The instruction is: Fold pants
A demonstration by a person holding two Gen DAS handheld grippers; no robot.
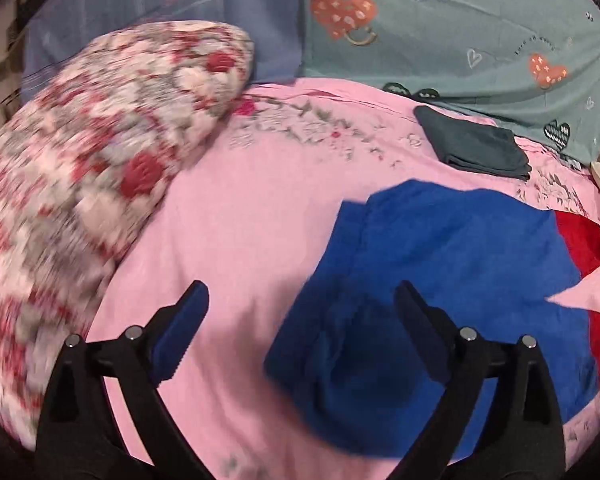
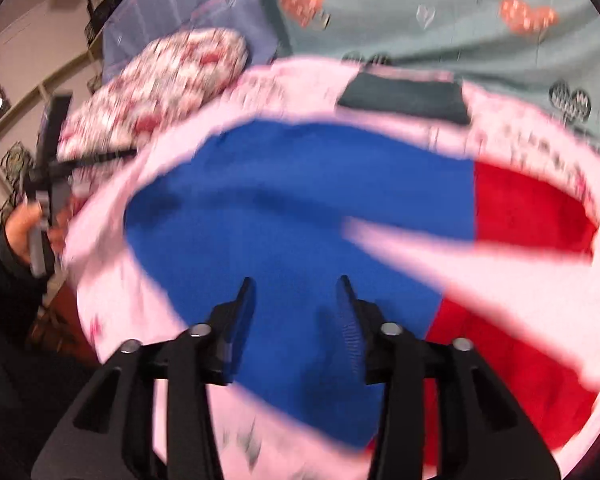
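Blue pants with red lower legs (image 1: 440, 264) lie spread on the pink bed sheet (image 1: 240, 220), legs apart in a V. In the right wrist view the pants (image 2: 300, 208) fill the middle, with the red leg ends (image 2: 532, 208) at the right. My left gripper (image 1: 300, 300) is open and empty, hovering over the waist end of the pants. My right gripper (image 2: 296, 292) is open and empty above the blue part near the crotch. The left gripper also shows in the right wrist view (image 2: 48, 168), held by a hand at the far left.
A red-and-white floral quilt (image 1: 100, 140) is bundled at the left. A folded dark grey garment (image 1: 476, 144) lies at the back of the pink sheet. A teal heart-print cover (image 1: 460, 28) and a blue striped one (image 1: 160, 0) lie behind.
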